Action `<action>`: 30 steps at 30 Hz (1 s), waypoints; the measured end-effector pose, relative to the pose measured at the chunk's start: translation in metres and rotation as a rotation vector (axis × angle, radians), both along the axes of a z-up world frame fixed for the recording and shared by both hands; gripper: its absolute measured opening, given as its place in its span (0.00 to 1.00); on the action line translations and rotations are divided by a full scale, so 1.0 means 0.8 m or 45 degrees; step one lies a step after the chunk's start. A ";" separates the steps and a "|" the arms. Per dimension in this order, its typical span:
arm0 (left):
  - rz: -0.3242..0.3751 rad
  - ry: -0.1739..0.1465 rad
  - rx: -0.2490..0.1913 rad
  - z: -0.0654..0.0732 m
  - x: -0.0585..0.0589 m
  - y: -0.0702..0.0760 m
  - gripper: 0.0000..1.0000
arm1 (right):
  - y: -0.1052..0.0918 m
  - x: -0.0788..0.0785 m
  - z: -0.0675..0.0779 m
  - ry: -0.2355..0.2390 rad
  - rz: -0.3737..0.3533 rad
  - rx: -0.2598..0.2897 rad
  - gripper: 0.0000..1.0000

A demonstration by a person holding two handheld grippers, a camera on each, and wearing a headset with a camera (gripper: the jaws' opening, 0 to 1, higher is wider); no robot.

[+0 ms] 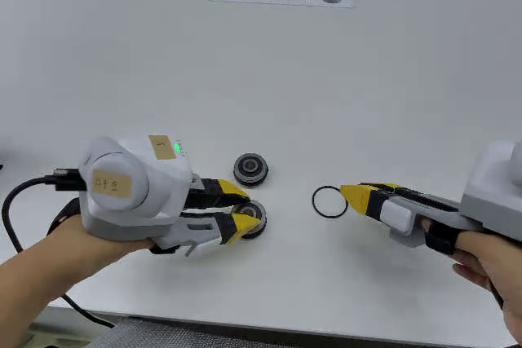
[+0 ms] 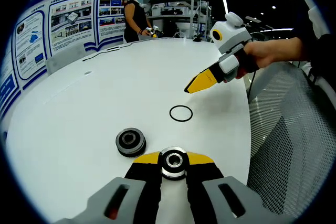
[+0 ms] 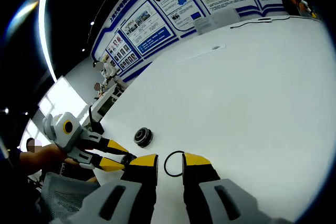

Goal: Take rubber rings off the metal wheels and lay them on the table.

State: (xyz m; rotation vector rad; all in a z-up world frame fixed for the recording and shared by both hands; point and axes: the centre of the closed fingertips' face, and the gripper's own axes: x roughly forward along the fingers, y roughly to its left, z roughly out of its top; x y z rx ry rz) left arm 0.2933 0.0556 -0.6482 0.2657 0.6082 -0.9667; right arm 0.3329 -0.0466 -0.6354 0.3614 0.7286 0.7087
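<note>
White table (image 1: 245, 63), rubber ring (image 1: 314, 202) flat, left claw (image 1: 243, 209) clamping wheel (image 1: 252, 218)

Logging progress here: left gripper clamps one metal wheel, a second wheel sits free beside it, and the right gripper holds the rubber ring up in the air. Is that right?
No: the rubber ring lies flat on the table, unheld, by the open right gripper, as the head view shows. The left gripper does clamp one metal wheel, the second wheel free beside it.
</note>
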 end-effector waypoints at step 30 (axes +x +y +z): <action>-0.101 -0.057 0.117 -0.004 -0.003 0.004 0.15 | 0.016 -0.006 0.006 0.016 0.012 0.070 0.19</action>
